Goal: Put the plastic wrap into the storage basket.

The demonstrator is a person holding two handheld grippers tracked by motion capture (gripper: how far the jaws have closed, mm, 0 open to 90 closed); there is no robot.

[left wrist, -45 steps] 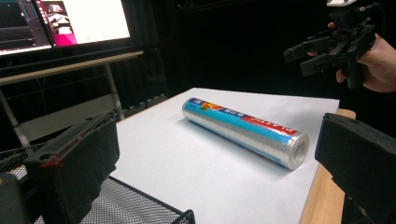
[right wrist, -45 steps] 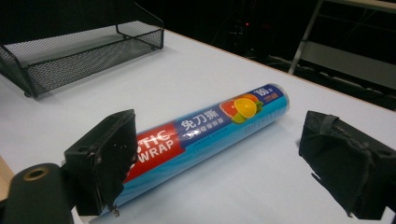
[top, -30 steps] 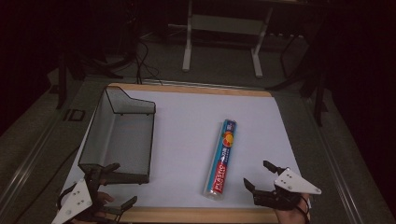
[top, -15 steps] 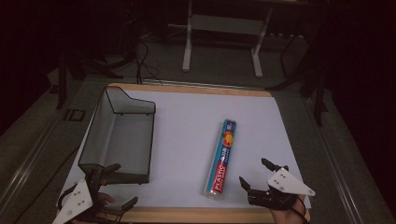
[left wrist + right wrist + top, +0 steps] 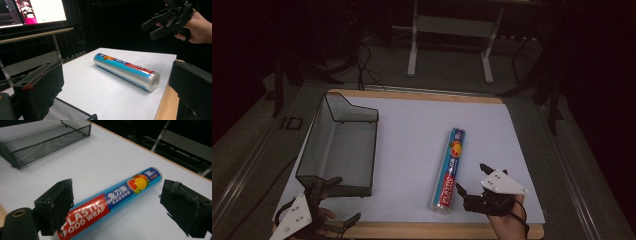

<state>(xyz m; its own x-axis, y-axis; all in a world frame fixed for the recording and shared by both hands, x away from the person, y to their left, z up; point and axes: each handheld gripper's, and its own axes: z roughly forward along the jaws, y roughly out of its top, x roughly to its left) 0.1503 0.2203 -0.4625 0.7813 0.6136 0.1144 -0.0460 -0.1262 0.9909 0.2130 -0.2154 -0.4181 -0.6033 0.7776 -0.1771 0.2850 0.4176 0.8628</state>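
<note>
- Plastic food wrap roll (image 5: 450, 171) lies flat on the white sheet (image 5: 412, 150) of the worktop, right of the wire basket (image 5: 339, 145).
- Right gripper (image 5: 469, 181) just beside the roll's near end; its jaws have just been opening and stand wide, with nothing held.
- Left gripper (image 5: 334, 200) at the basket's near corner, jaws apart, empty.

The wrap roll's (image 5: 110, 202) near end runs off the right gripper view's bottom edge; its small print is unreadable.
</note>
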